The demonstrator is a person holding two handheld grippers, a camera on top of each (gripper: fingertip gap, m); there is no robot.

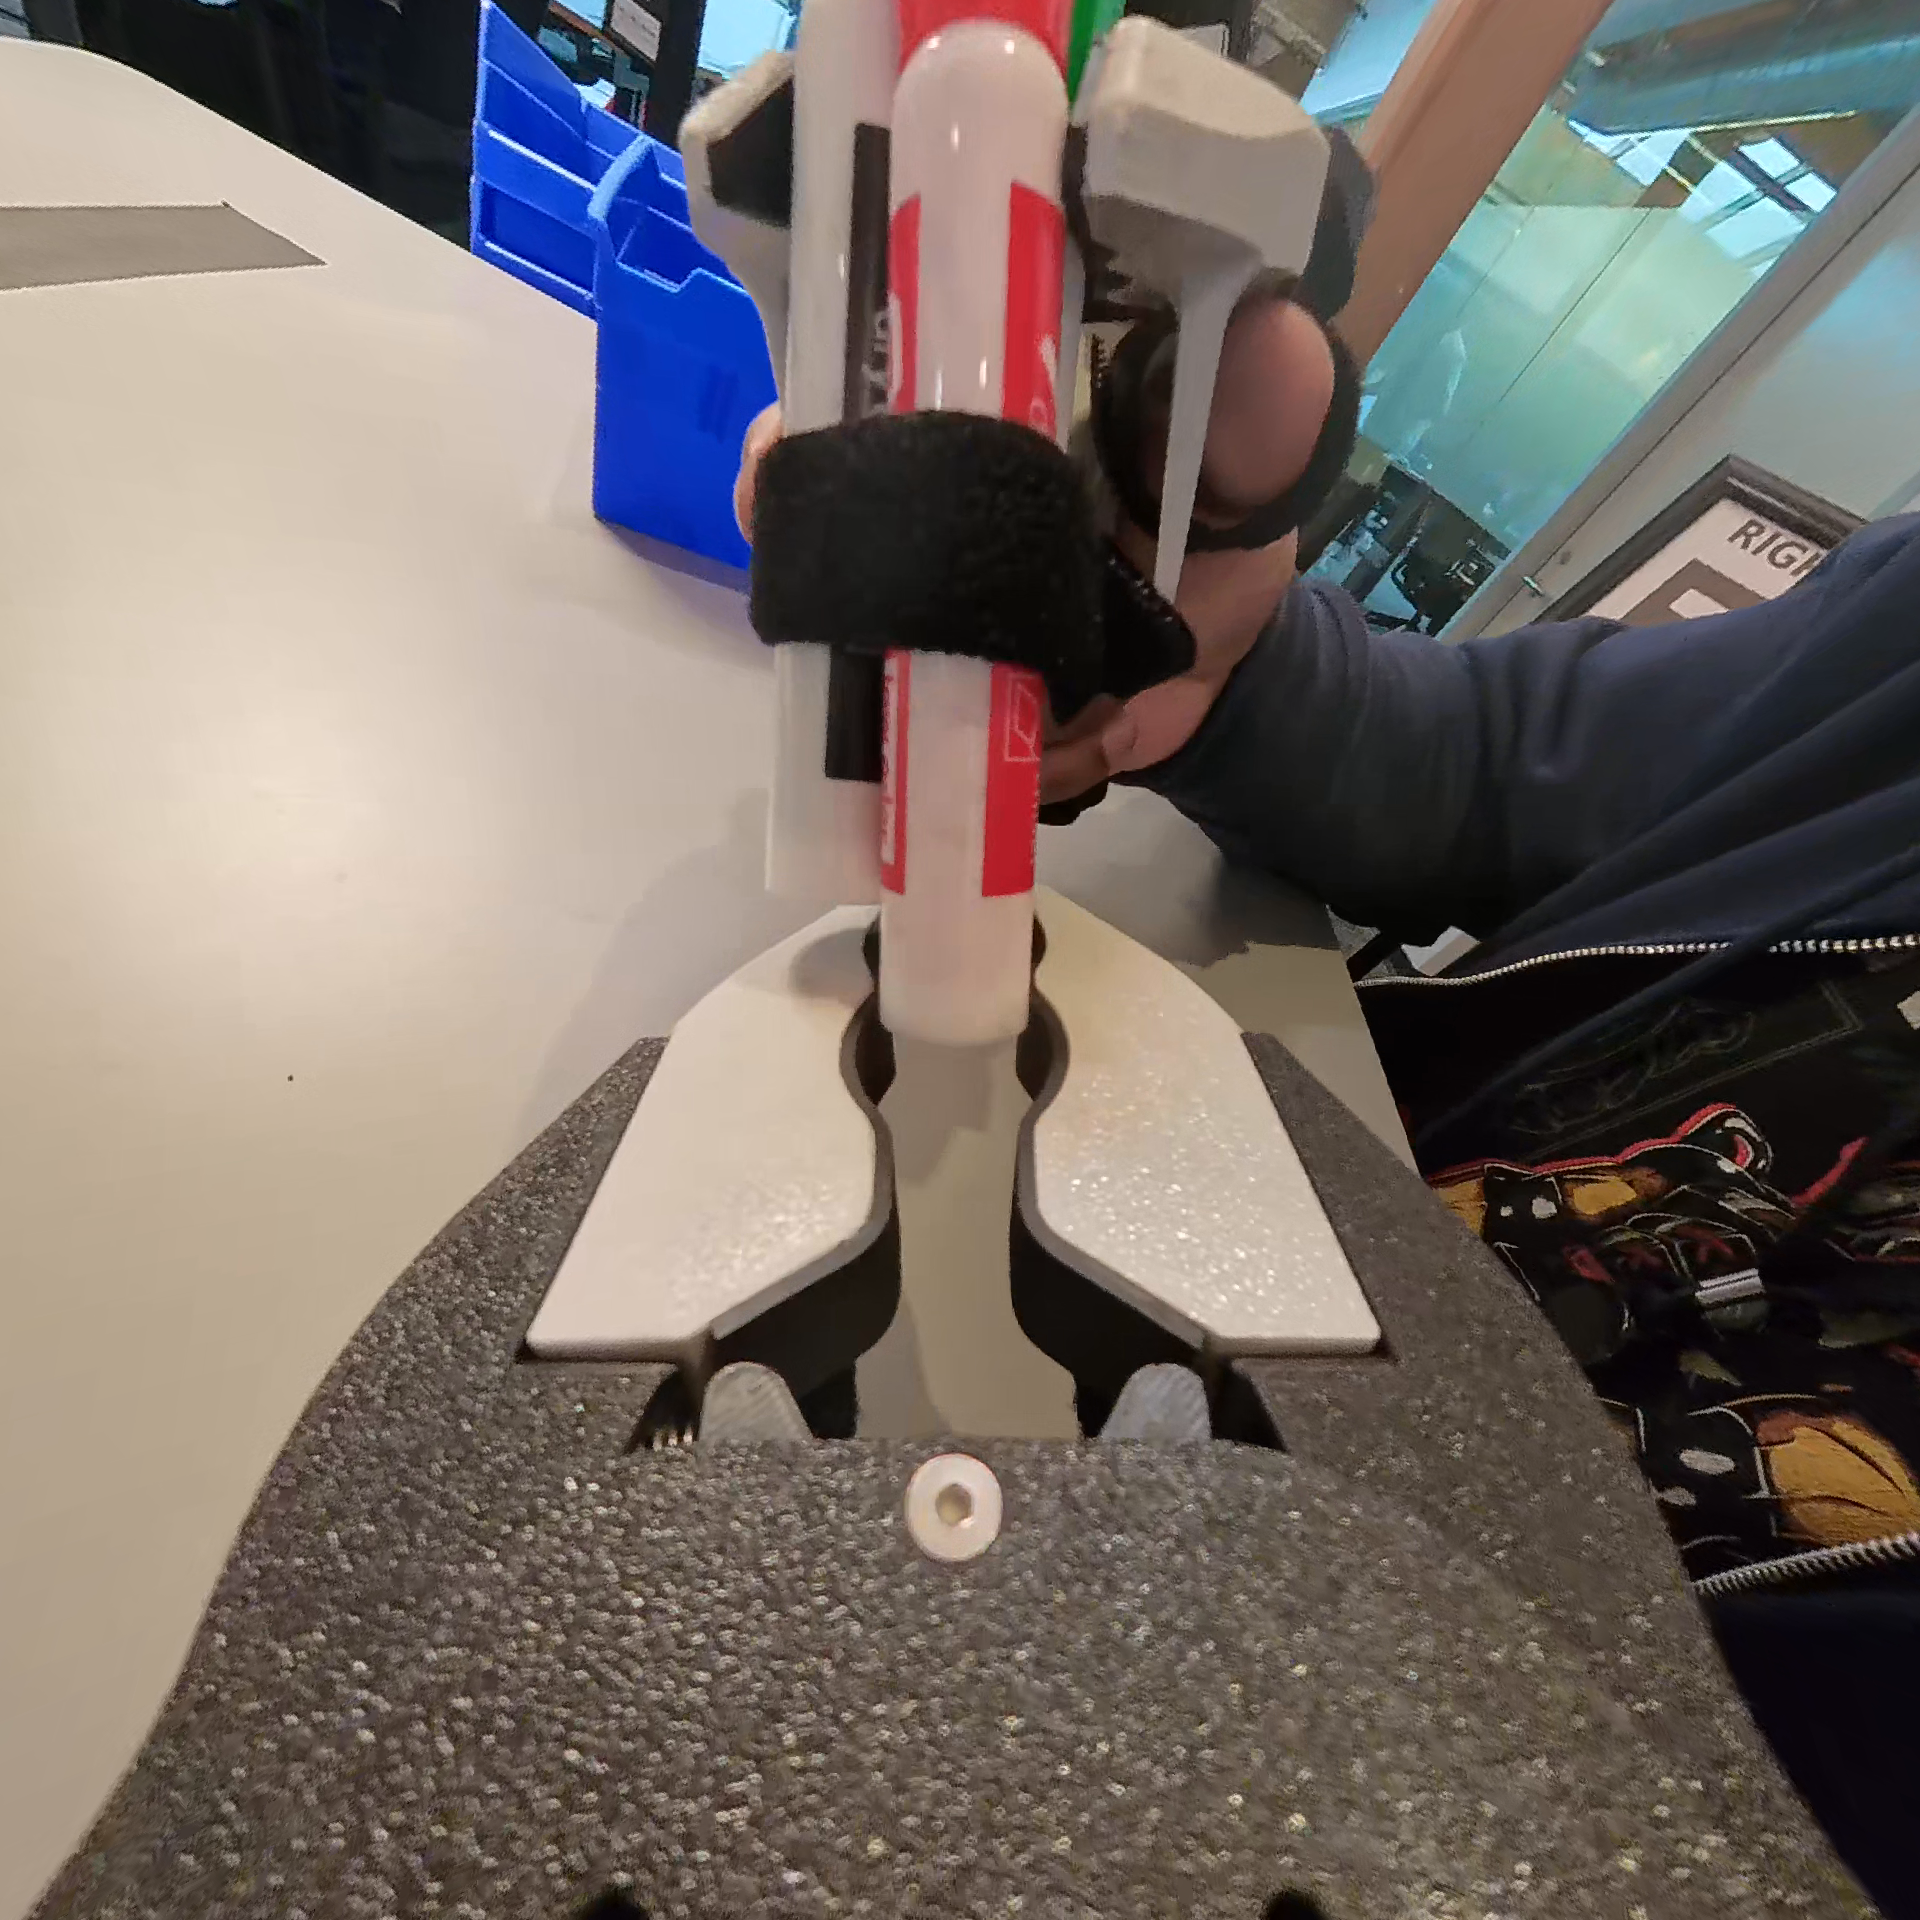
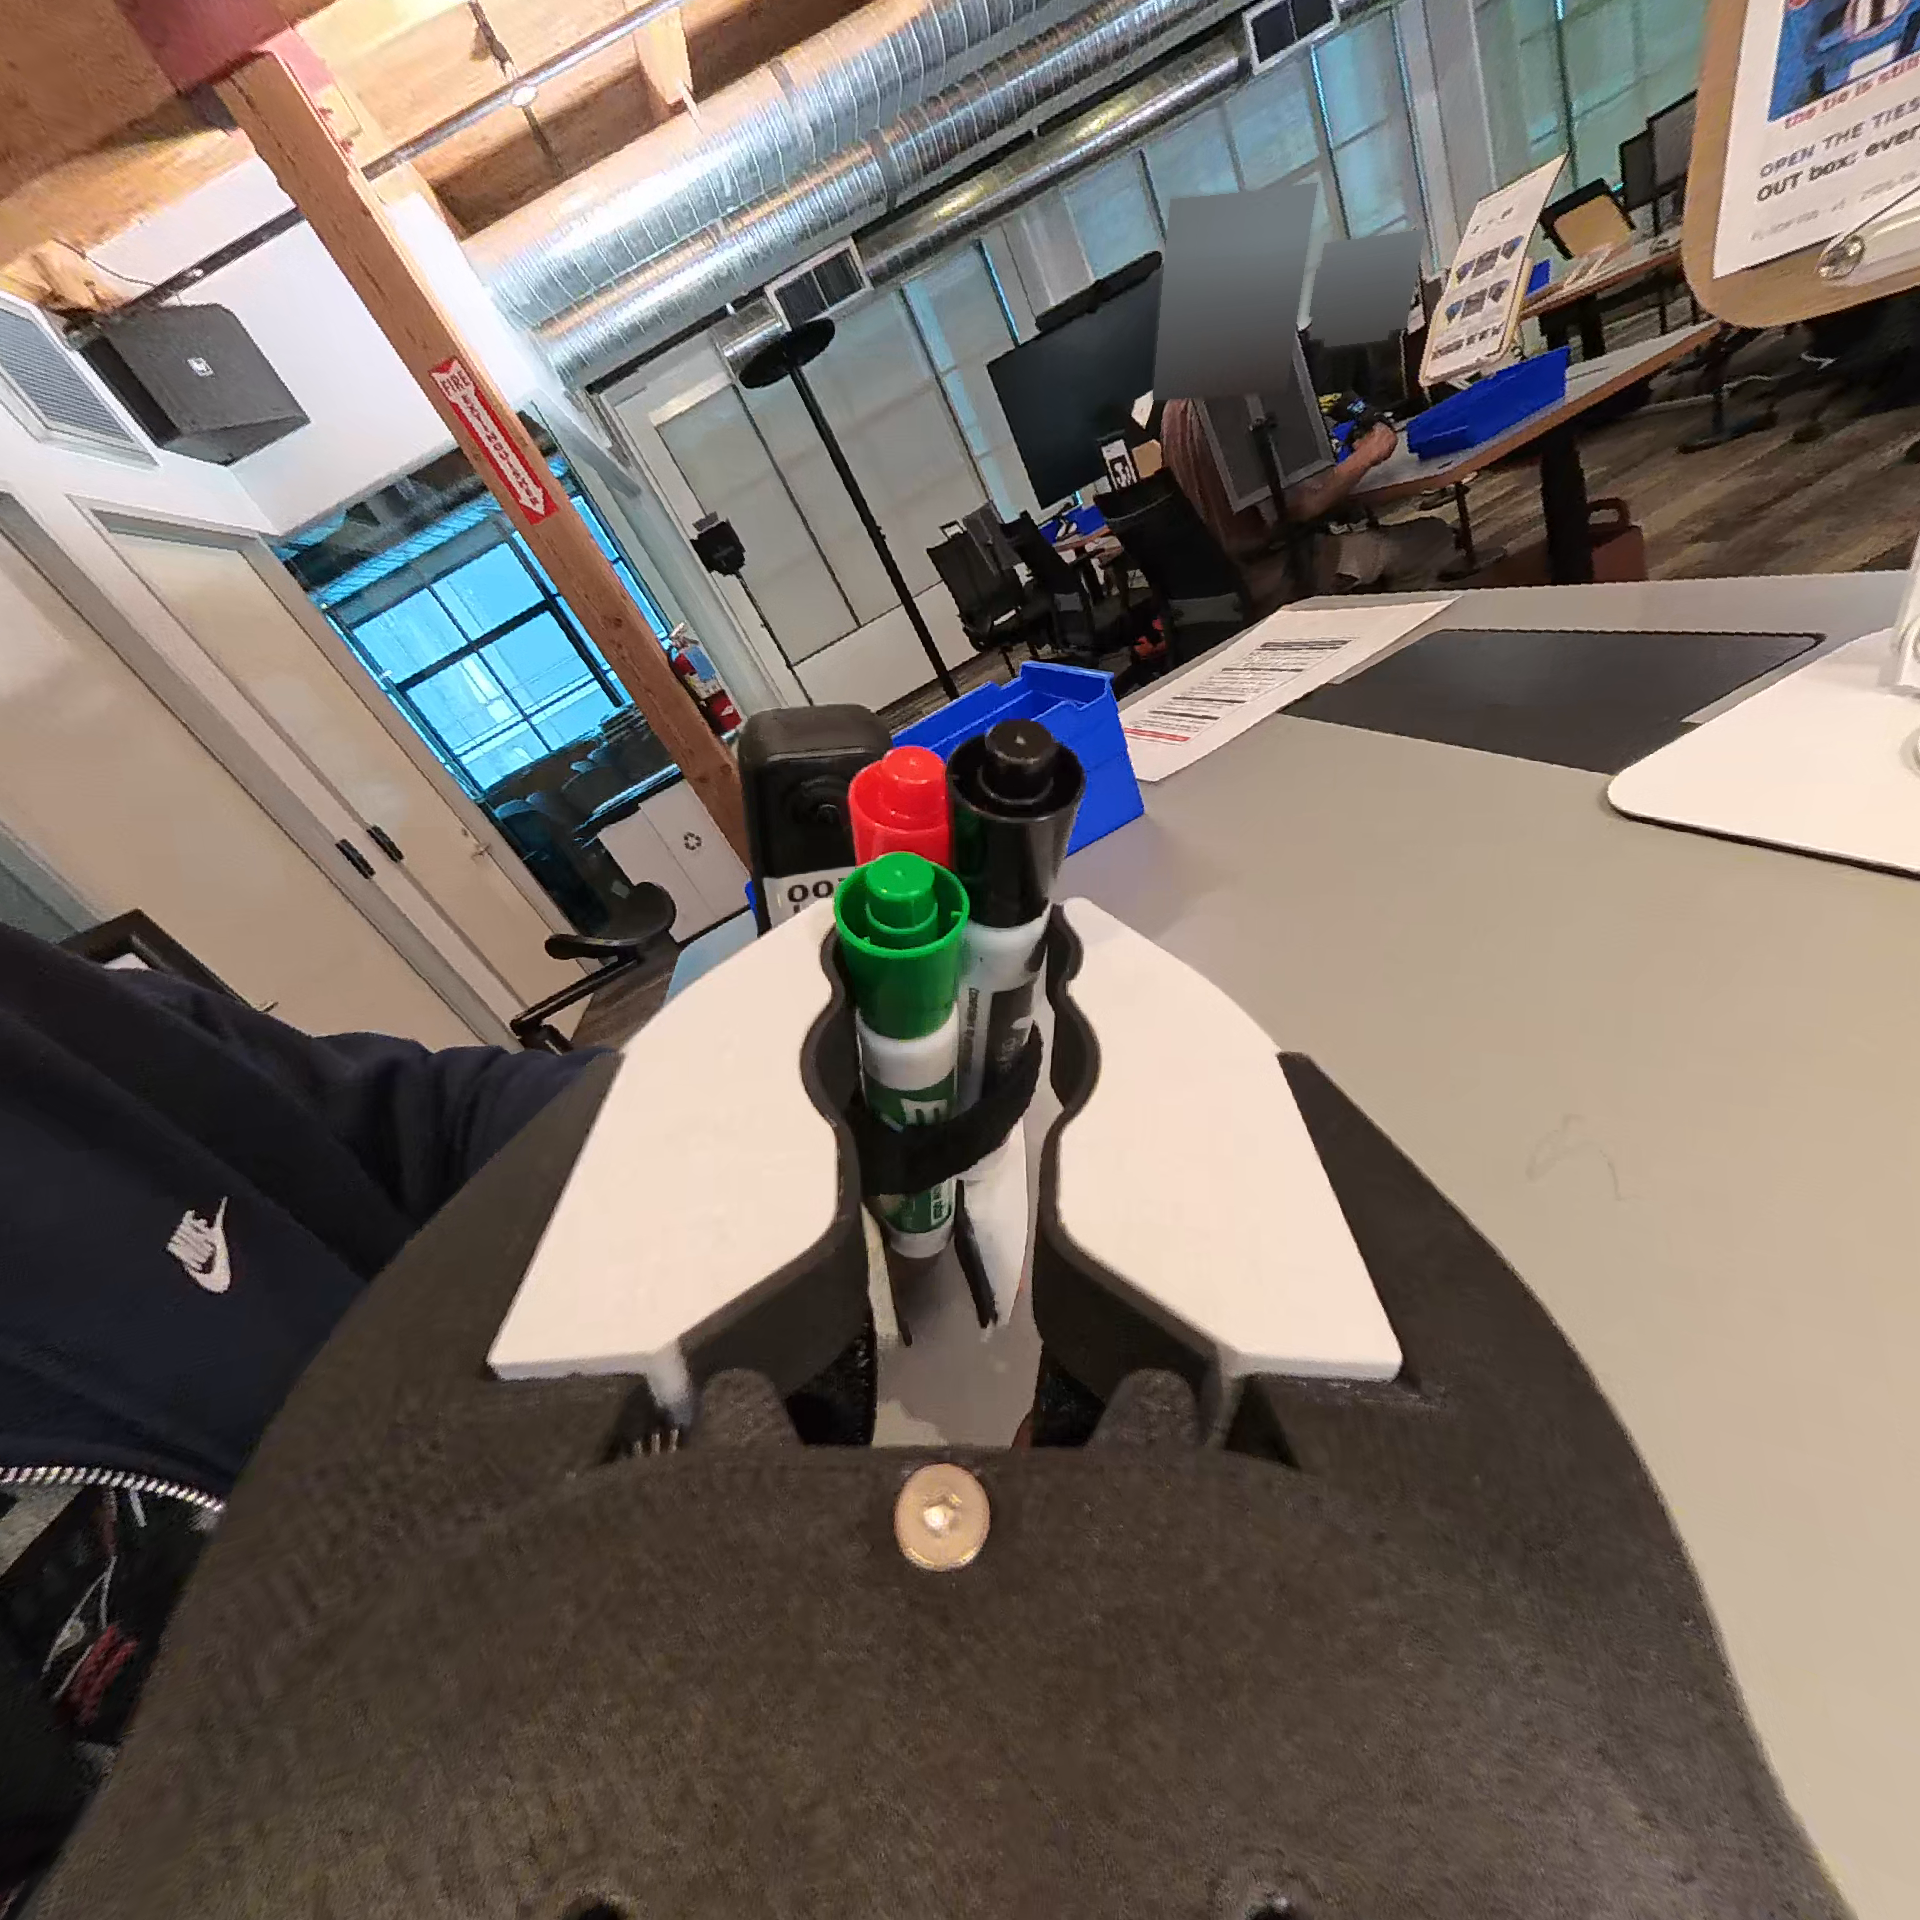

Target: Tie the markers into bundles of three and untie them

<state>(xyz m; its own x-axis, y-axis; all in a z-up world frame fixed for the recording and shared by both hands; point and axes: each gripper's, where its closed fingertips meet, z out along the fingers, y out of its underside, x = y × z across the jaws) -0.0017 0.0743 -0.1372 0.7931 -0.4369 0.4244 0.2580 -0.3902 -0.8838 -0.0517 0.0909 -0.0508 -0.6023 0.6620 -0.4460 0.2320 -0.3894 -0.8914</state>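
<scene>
The right gripper (image 2: 940, 1049) has its fingers (image 2: 1174, 1132) closed around a bundle of three markers (image 2: 935, 1039), held near the capped ends: a green cap (image 2: 900, 914) in front, a red cap (image 2: 902, 805) behind it and a black cap (image 2: 1016, 790) to the right. A black strap (image 2: 940, 1148) wraps the three barrels just inside the grip. In the left wrist view the same bundle (image 1: 951, 623) runs away from the camera, with the red-labelled marker (image 1: 961, 727) on top and the strap (image 1: 925, 540) around it, one loose end sticking out to the right. The left gripper (image 1: 951, 997) meets the bundle's blunt bottom end, its fingers (image 1: 748, 1174) narrowly parted with the marker end seated in the notch between the tips; whether they actually pinch it cannot be told. The right gripper (image 1: 935, 135) shows farther off, clamped on the bundle, with the person's hand (image 1: 1226, 582) and dark sleeve (image 1: 1507, 748) behind it. The bundle is held up off the grey desk (image 1: 312, 779). A blue bin (image 1: 675, 416) stands on the desk beyond
</scene>
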